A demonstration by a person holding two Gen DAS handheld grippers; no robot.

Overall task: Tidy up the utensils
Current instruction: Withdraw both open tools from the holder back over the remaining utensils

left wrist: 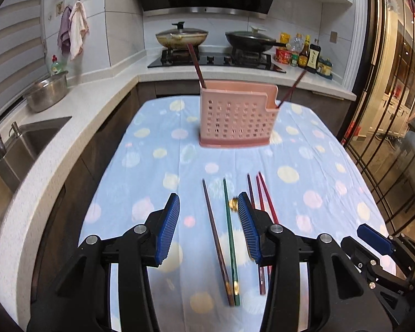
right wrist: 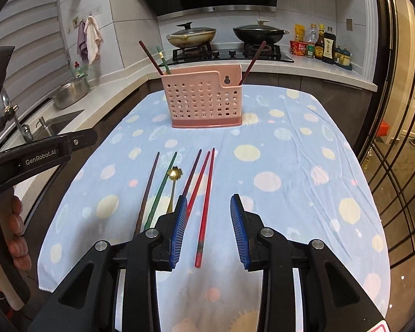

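A pink perforated utensil holder [left wrist: 235, 116] [right wrist: 204, 99] stands at the far middle of the table, with chopsticks leaning out of it. On the cloth lie a brown chopstick [left wrist: 215, 238] [right wrist: 148, 191], a green chopstick [left wrist: 229, 235] [right wrist: 161, 189], a small gold spoon [right wrist: 173, 185] [left wrist: 233, 204], a purple chopstick [right wrist: 192, 173] and two red chopsticks [right wrist: 204, 204] [left wrist: 265, 202]. My left gripper [left wrist: 209, 202] is open above the brown and green chopsticks. My right gripper [right wrist: 208, 203] is open above the red chopsticks.
A blue dotted cloth [left wrist: 304, 152] [right wrist: 290, 152] covers the table. A counter with a sink [left wrist: 27, 144] and steel bowl [left wrist: 47, 91] runs along the left. A stove with two pans [left wrist: 215, 38] and sauce bottles [left wrist: 307, 52] stand behind. A glass door [left wrist: 395, 110] is on the right.
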